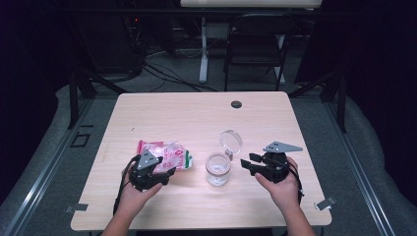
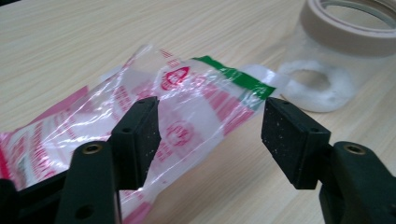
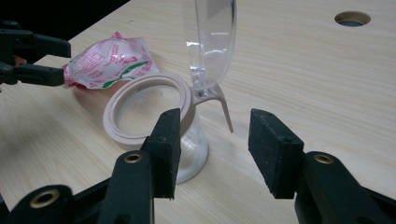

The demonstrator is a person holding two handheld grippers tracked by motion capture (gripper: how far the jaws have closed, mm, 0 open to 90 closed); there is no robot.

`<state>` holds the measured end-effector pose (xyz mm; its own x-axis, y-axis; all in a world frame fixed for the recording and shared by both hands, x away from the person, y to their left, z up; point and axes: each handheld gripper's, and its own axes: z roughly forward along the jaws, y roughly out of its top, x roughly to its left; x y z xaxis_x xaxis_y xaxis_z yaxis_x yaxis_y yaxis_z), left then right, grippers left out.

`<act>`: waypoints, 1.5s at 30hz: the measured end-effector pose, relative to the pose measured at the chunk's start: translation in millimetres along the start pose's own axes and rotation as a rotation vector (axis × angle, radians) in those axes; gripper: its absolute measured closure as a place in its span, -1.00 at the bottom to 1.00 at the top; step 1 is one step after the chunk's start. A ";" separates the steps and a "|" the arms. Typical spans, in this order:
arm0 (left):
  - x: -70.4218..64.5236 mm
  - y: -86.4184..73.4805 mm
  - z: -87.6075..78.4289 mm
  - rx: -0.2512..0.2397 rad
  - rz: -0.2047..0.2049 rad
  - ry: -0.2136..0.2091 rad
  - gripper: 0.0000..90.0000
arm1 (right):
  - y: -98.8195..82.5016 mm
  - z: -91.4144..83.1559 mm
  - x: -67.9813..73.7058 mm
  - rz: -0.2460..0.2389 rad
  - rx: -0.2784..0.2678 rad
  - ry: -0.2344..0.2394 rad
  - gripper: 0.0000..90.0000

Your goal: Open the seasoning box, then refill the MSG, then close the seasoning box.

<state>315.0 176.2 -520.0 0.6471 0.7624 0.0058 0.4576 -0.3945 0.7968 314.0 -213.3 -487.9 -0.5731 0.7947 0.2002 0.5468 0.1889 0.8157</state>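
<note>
The plastic bag (image 2: pixel 187 107), printed red with a green strip at its mouth, lay flat on the table (image 1: pixel 196 113) just left of the glass jar (image 1: pixel 218 169). The jar stood upright with its hinged clear lid (image 1: pixel 230 141) swung up and a little white powder in its bottom. The left gripper (image 2: pixel 210 135) straddled the bag's near end with its jaws wide, the pads not pressing the film, so it held nothing. The right gripper (image 3: pixel 215 149) waited just beside the jar, jaws also apart and empty.

The thin film looked slippery; a shallow pinch could have slid off or caught only one layer. Lifted by the wrong end, the bag might have spilled onto the wood. A careless nudge from the right gripper could have tipped the light jar or knocked the lid down over its mouth.
</note>
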 end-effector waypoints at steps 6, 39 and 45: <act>-19.6 1.2 10.4 0.039 0.121 0.035 -0.23 | -0.9 -0.6 1.9 -0.021 -0.005 0.002 0.17; -28.6 -4.6 71.5 0.163 0.360 0.335 0.09 | -21.4 -4.3 -6.2 0.006 -0.017 -0.054 0.15; -25.0 -2.2 77.9 0.156 0.333 0.362 0.21 | -27.9 -4.3 -3.5 -0.023 -0.005 -0.072 0.20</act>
<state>345.3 118.0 -568.9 0.5335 0.7003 0.4743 0.3663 -0.6968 0.6167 298.2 -223.9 -509.1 -0.5395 0.8299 0.1420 0.5309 0.2044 0.8224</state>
